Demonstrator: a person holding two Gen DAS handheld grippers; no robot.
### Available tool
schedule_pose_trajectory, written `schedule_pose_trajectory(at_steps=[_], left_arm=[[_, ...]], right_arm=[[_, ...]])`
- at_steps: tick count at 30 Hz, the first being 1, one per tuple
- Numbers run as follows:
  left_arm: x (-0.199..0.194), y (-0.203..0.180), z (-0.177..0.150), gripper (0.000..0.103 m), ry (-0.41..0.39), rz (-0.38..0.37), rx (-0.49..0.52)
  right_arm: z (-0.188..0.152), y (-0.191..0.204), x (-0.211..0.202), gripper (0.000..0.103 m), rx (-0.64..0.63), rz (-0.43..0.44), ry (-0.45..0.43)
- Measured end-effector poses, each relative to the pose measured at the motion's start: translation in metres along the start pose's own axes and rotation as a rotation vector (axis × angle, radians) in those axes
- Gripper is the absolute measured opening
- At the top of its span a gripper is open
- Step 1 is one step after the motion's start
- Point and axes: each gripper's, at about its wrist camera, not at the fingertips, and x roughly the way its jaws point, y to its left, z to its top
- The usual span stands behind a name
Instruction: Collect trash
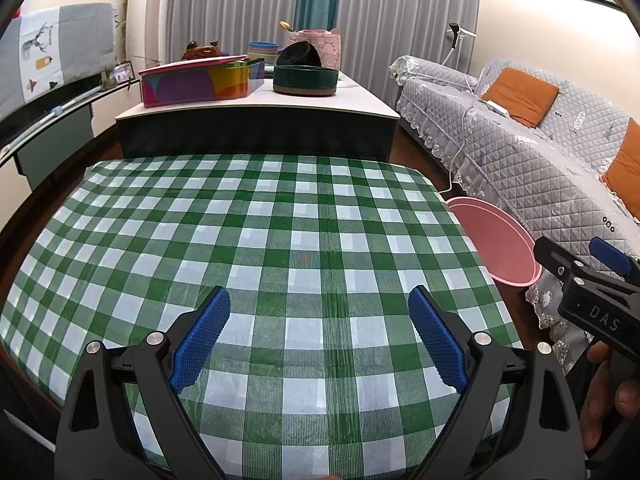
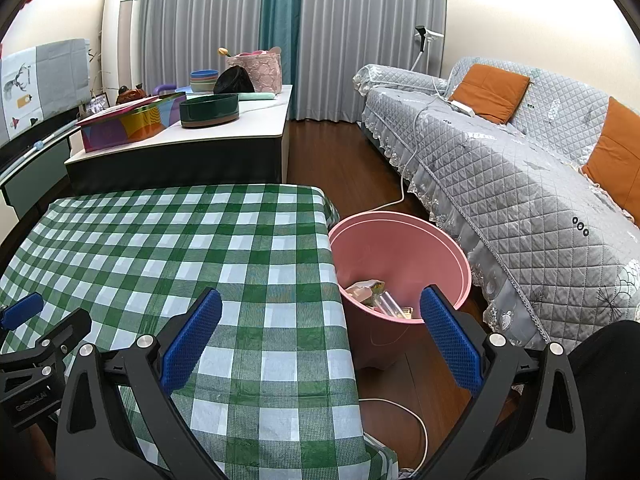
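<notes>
Left wrist view: left gripper hangs over the checked cloth, jaws spread wide, nothing between the blue pads. No trash visible anywhere on the cloth in this view. Pink bin sits off the cloth's right edge, middle right of frame, on the floor by the sofa. Right gripper pokes in at lower right, nearer the bin than the left one

Right wrist view: right gripper also wide open and empty, straddling the cloth edge — left pad over the cloth, right pad over the bin. Bin is just ahead and slightly right of centre, touching or just beside the table edge. Trash already lies in its bottom: wrappers and a clear tube-like piece, details too small to tell. Left gripper at lower left

Judgement — collection looks done or nearly so; right hand is the closer one for any further drop
</notes>
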Motion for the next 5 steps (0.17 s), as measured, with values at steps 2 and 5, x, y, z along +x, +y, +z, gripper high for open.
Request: schedule_pose_trajectory(at_steps=[2,5], left_arm=[[0.0012,0.0007,-0.0001,0.089,0.005,-0.001,-0.003],[0.0010,0.0008,-0.0014,0.089,0.008,0.001,-0.002]], right_arm=[[0.0000,0.0001,0.0001,0.098,0.000,0.000,0.000],[0.0000,0.0002,0.0001,0.098,0.001,0.000,0.000]])
